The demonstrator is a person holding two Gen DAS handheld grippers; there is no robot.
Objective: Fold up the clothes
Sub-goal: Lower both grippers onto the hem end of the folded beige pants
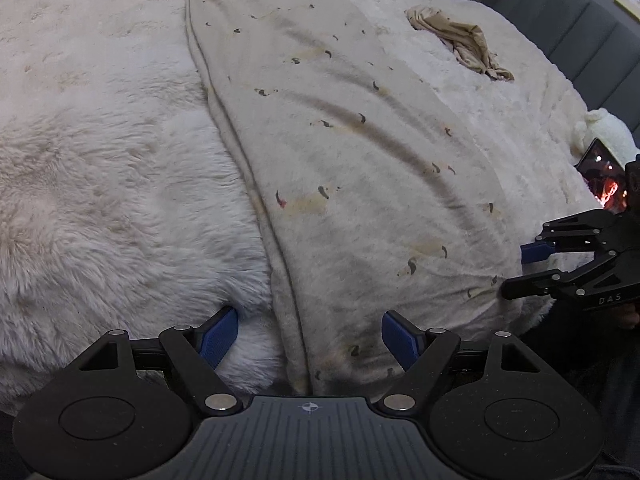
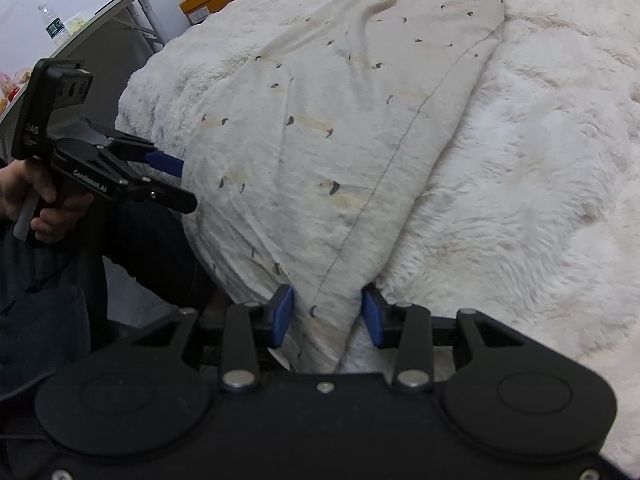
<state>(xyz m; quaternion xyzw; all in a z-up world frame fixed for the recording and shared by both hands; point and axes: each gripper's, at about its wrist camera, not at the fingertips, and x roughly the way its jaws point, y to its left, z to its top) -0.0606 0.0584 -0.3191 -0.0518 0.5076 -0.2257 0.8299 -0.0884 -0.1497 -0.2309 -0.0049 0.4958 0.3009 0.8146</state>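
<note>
A cream fleece garment (image 1: 340,160) with small dark marks lies lengthwise on a fluffy white blanket (image 1: 100,160). My left gripper (image 1: 310,336) stands open and wide over its near left hem, the left fingertip on the blanket and the right one over the cloth. From the right wrist view, the left gripper (image 2: 186,186) sits at the garment's (image 2: 340,120) left edge. My right gripper (image 2: 328,314) straddles the near right corner, the cloth filling the gap between its blue pads without a clear squeeze. At the far right of the left wrist view, the right gripper (image 1: 515,271) shows its fingers apart.
A crumpled beige cloth (image 1: 464,40) lies far back on the blanket (image 2: 520,200). A lit tablet (image 1: 600,176) and a white plush toy (image 1: 608,132) sit at the right edge. A desk (image 2: 100,20) with a bottle (image 2: 52,26) and a yellow box (image 2: 208,0) stand left. A hand (image 2: 36,200) holds the left gripper.
</note>
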